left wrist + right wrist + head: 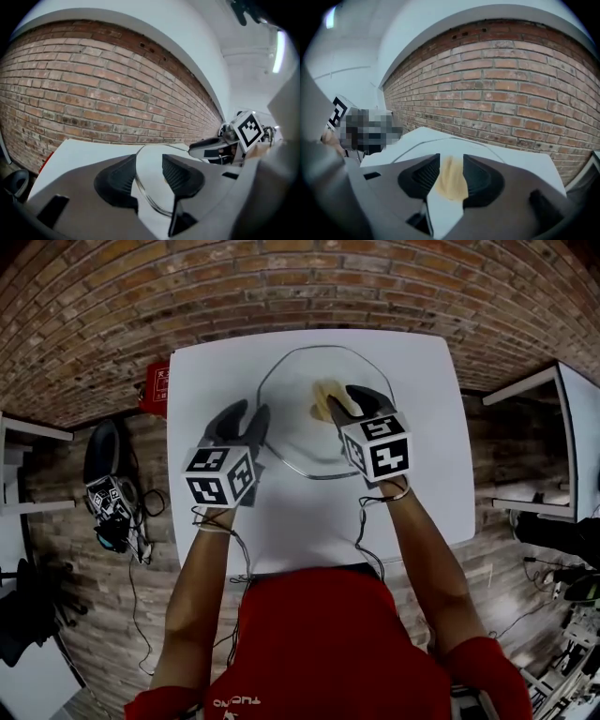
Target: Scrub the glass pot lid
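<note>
**While both jaws stand open: lid, sponge and two tools, scrub not yet begun**

Item 1. Glass pot lid [300, 442]. Lies flat on the white desk [309, 521], towards the desk's 12 o'clock as the person in the red shirt faces it. It looks clear and slippery, with a thin metal rim.

Item 2. Yellow sponge [326, 397]. Rests on top of the lid, close to its middle.

Item 3. Left hand-held gripper [249, 416]. The jaws are well apart and hold nothing. It sits at the lid's 9 o'clock, and the rim runs through the gap between the pads without either pad bearing on it.

Item 4. Right hand-held gripper [354, 401]. The jaws are likewise spread, over the lid at 3 o'clock from the sponge. The sponge is framed in the gap but, as far as I can judge, is not pinched.

Handling note (my judgement). The step in hand is taking hold.
- The left should close squarely on the rim at 9 o'clock so the lid cannot skate across the smooth desk.
- The right should bite deep into the sponge rather than catching an edge.
- Only then should it scrub, pressing down flat and working from the middle out towards 12 and 3 o'clock.
</note>
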Motion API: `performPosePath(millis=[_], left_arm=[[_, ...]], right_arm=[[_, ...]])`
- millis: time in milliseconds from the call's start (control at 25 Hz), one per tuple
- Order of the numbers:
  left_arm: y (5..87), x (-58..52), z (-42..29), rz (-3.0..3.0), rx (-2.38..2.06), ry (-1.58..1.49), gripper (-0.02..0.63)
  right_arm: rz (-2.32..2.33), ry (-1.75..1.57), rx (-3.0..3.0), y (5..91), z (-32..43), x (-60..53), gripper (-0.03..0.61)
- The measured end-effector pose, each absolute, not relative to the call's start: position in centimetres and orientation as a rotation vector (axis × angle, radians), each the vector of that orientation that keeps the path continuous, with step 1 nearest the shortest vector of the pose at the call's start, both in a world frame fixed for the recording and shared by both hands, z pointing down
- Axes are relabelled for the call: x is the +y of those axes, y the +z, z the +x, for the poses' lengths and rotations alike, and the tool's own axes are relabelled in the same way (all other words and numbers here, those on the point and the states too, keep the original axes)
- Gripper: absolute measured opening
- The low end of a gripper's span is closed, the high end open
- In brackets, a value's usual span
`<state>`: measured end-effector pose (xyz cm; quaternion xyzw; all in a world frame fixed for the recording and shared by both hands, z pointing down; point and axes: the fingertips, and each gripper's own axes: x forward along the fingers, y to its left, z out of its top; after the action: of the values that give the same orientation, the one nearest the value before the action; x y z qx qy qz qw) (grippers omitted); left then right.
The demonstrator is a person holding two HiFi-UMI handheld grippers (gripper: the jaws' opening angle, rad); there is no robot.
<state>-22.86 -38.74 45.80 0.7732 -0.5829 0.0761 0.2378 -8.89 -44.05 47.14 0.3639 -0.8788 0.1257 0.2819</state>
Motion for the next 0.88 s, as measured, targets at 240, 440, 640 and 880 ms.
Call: performPosePath(millis=[240,440,640,880], left_arm=[[51.1,-39.7,-23.7,1.934,-1.490,0.255,0.204],[53.1,-40.0,-23.2,1.887,-1.380,0.262,0.207],[54.2,-40.3,-22.9,1.865,-1.325,0.267,0.207],[54.2,-40.5,-22.3,1.883,-1.283,0.266,0.171]], right_arm=[[0.949,0.416,-2.225,51.4,-9.1,-45.6,0.149],[0.915,0.443,-2.188,52.9,-9.5,-45.6,0.149],[0.910,0.443,-2.161,53.6,-9.4,-45.6,0.123],[0.930,0.430,-2.152,53.2,-9.4,-45.5,0.060]])
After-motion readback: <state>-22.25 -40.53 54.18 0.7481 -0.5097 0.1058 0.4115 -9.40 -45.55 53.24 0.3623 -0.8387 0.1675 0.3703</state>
